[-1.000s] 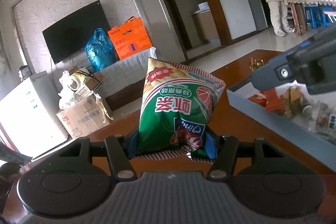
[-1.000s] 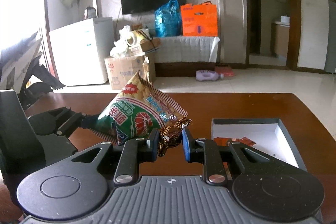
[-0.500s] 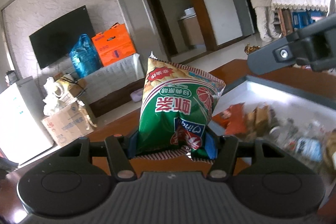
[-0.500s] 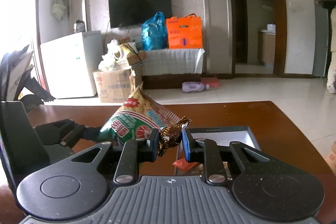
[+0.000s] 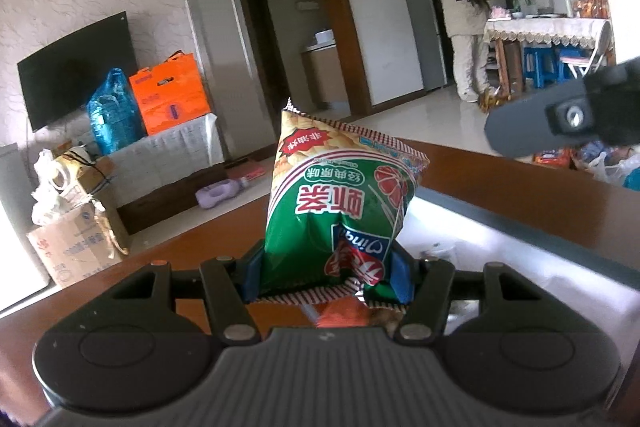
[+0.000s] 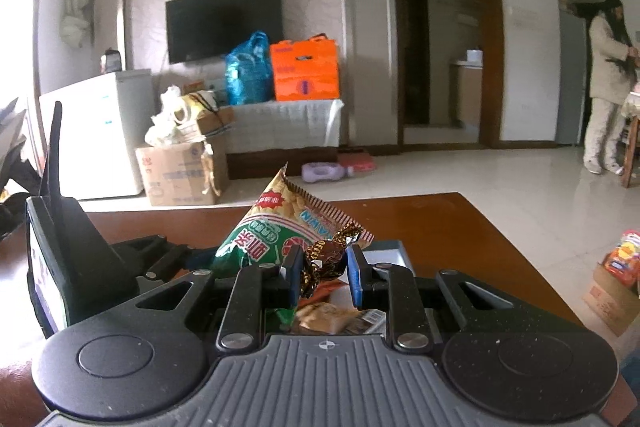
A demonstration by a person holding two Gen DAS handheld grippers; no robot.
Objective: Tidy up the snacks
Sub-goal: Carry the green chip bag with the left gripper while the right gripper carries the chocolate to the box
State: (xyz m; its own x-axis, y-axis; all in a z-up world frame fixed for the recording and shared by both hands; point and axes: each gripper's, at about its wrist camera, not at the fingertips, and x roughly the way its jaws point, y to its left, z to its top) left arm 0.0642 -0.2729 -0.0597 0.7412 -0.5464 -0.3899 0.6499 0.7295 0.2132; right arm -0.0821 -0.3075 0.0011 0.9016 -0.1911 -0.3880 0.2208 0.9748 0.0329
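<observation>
Above grey tray [image 5: 520, 223] on bench [image 5: 500, 179]: left gripper [image 5: 326, 273] clamping green chip bag [image 5: 340, 203] by lower seam, bag standing toward 12 o'clock. Puffy, light, crushable; seam grip suiting it. Right gripper [image 6: 323, 273] pinching small brown candy [image 6: 324, 259], crinkly, slippery wrapper.

Daylight floods in from a window [image 6: 16, 27] at the far left, blown out white. Fisheye bends walls at edges; corners vignette black; slight overall blur.
</observation>
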